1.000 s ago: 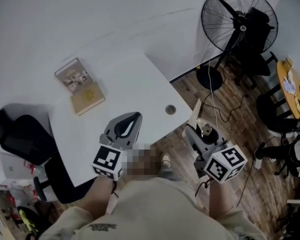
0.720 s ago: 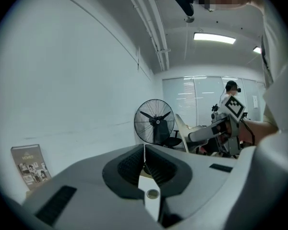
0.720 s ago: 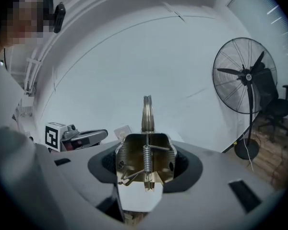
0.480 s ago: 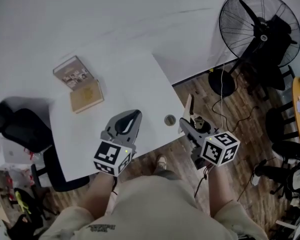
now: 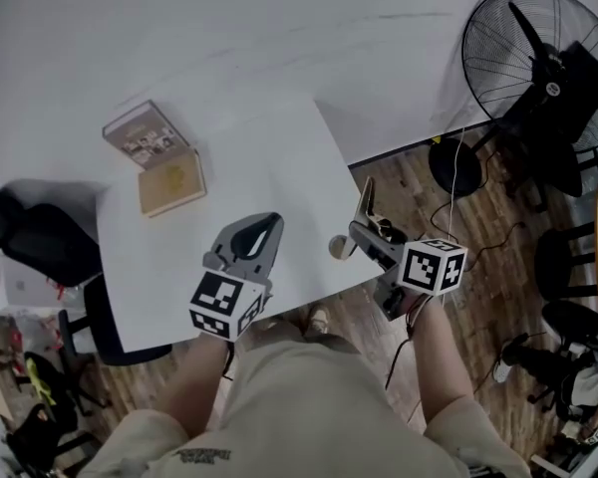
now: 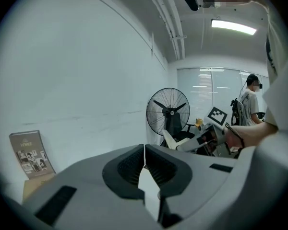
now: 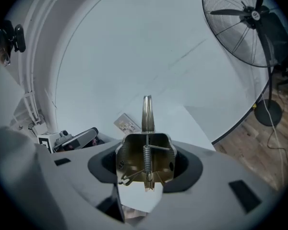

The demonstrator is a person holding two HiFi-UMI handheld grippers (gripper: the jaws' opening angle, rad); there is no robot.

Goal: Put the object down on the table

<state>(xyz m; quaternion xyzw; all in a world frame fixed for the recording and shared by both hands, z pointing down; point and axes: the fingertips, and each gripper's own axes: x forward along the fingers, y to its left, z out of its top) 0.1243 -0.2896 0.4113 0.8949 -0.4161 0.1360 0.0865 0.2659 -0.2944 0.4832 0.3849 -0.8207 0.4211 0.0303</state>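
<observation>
Metal clip [image 7: 146, 155]: being gripped upright in right tongs [image 5: 362, 235], hanging above worktop [image 5: 269, 157] edge. Needing carrying inward over bare surface, lowering gently until resting, only then loosening. Left tongs [image 5: 264, 229]: closed, empty, hovering over worktop.

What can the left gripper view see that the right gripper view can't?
Only the left gripper view: a ceiling light and a person far back. Only the right gripper view: the wood floor and the spring on the held metal tool. Both: the fan and the book.
</observation>
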